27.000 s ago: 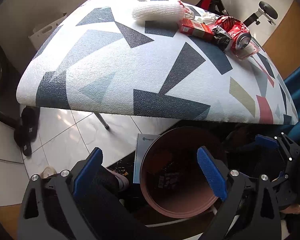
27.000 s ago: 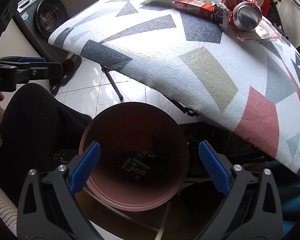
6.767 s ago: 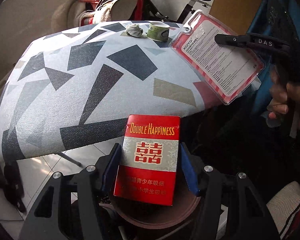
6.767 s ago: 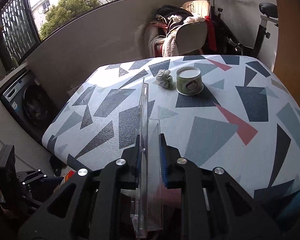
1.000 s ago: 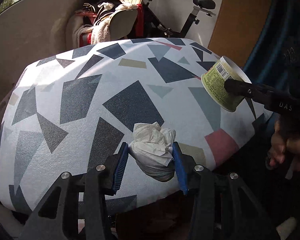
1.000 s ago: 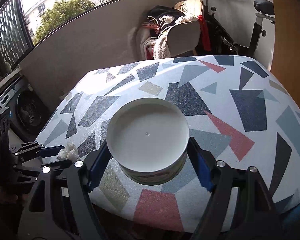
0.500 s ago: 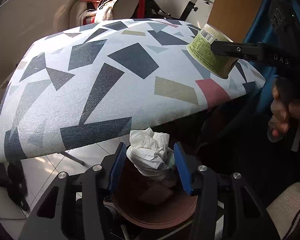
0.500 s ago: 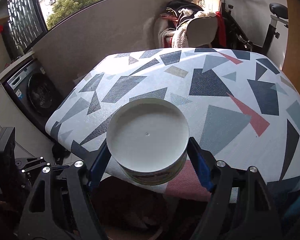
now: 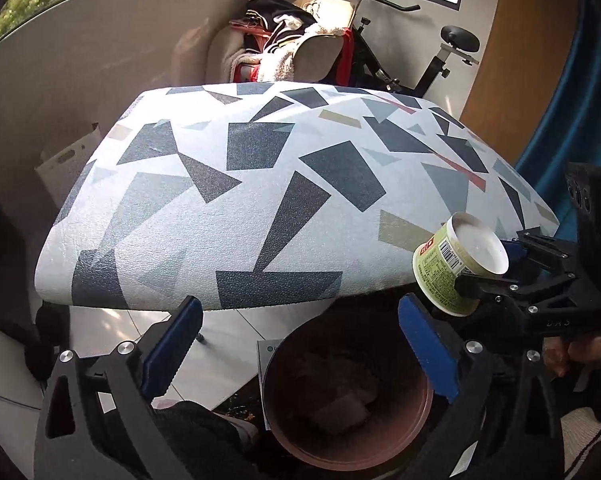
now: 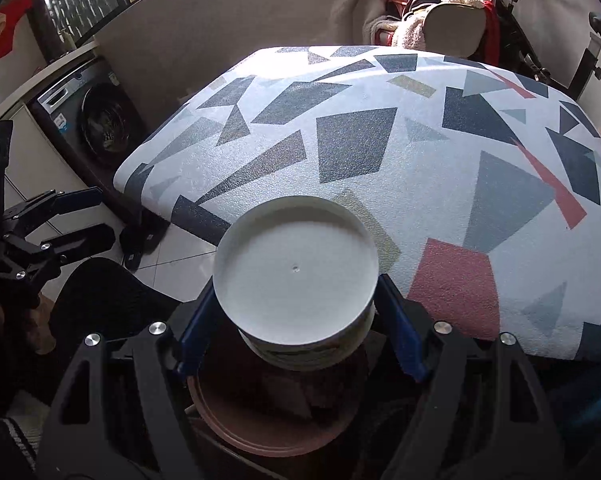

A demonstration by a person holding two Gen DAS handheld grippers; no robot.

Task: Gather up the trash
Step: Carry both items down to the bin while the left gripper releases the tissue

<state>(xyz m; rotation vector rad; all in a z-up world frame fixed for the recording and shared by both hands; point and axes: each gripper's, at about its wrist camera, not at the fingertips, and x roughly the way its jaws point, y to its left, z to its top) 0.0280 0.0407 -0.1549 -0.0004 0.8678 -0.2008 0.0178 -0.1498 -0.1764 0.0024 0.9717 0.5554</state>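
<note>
My left gripper (image 9: 300, 344) is open and empty, hanging above the brown trash bin (image 9: 414, 430) on the floor by the table's front edge. Trash lies inside the bin, dim and blurred. My right gripper (image 10: 296, 316) is shut on a green cup with a white lid (image 10: 296, 272), held over the same bin (image 10: 260, 436). In the left wrist view the cup (image 9: 456, 268) and right gripper (image 9: 512, 268) sit at the right, above the bin's rim. The left gripper shows at the far left of the right wrist view (image 10: 72, 220).
The table with a geometric-patterned cover (image 9: 260, 184) stands behind the bin, bare on top. A chair piled with clothes (image 9: 292, 52) and an exercise bike (image 9: 440, 60) stand beyond it. A washing machine (image 10: 88, 116) is at the left. My leg (image 10: 100, 300) is beside the bin.
My left gripper opened and the crumpled tissue it held is gone from its jaws. My right gripper moved the cup down off the table to over the bin.
</note>
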